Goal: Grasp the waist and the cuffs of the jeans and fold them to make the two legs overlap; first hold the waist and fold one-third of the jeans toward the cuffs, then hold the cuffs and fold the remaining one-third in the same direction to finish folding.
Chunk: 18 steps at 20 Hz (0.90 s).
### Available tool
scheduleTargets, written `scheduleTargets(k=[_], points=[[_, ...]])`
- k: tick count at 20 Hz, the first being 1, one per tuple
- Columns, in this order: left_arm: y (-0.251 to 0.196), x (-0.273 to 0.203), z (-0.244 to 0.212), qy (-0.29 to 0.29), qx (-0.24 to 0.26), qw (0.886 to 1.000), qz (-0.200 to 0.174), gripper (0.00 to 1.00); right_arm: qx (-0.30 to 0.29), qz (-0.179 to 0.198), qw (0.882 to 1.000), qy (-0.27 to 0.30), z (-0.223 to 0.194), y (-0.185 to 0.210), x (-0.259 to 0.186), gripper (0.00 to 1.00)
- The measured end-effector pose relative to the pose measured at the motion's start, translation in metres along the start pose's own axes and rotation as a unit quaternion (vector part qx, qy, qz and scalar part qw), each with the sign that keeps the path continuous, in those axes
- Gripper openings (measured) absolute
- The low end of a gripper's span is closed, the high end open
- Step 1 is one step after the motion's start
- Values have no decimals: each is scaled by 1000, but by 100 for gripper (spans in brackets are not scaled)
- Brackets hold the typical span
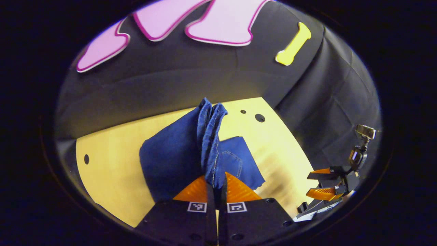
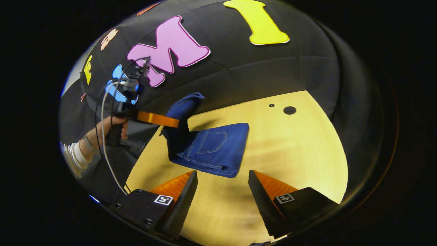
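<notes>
Left gripper (image 1: 216, 186) clamped on a bunched fold of the jeans (image 1: 177, 153), fingers pressed together with the denim standing up between them and rising straight ahead. Rest of the jeans draped down onto the table (image 1: 112, 171) just beyond the fingertips, back pocket showing to the right of the pinched fold. Which end is pinched, cuffs or waist, hard to tell from the crumpled cloth. Right gripper (image 2: 222, 191) held with fingers wide apart, nothing between them, hovering near the folded edge of the jeans just ahead. Hand (image 2: 111, 126) on the left gripper's handle, far left ahead.
</notes>
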<state>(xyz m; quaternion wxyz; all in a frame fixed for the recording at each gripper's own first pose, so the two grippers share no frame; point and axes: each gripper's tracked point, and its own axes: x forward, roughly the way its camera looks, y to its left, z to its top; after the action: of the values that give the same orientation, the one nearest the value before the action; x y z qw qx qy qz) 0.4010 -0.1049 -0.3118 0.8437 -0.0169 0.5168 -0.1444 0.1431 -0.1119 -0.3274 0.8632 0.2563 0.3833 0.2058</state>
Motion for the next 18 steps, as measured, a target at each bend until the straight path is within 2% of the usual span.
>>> scheduleTargets(k=[4, 5, 7, 9, 10, 12, 14, 16, 17, 18], points=[[-11, 72, -36, 44, 2, 998, 41, 11, 5, -19, 1000, 3, -12, -31, -24, 93], [-19, 91, -51, 63, -3, 997, 39, 16, 2, -23, 1000, 5, -15, -38, -28, 93], [-36, 100, -72, 88, -25, 996, 23, 46, -8, -26, 1000, 8, -19, -48, -37, 92], [-47, 100, -71, 58, -25, 998, 26, 80, -18, -27, 999, 7, -18, -54, -40, 92], [-53, 90, -63, 34, -25, 999, 27, 92, -24, -27, 999, 4, -17, -55, -41, 92], [-71, 59, -42, -32, -32, 999, 14, 97, -40, -32, 999, -7, -11, -53, -47, 92], [-89, 12, -27, -105, -39, 994, 11, 98, -74, -41, 996, -33, 2, -44, -60, 92], [-101, -47, -24, -179, -39, 983, 12, 97, -118, -57, 989, -75, 24, -28, -78, 92], [-108, -77, -27, -212, -33, 977, 19, 93, -136, -63, 984, -100, 37, -16, -89, 92], [-110, -103, -35, -239, -23, 970, 37, 97, -150, -66, 978, -127, 49, 1, -105, 92]])
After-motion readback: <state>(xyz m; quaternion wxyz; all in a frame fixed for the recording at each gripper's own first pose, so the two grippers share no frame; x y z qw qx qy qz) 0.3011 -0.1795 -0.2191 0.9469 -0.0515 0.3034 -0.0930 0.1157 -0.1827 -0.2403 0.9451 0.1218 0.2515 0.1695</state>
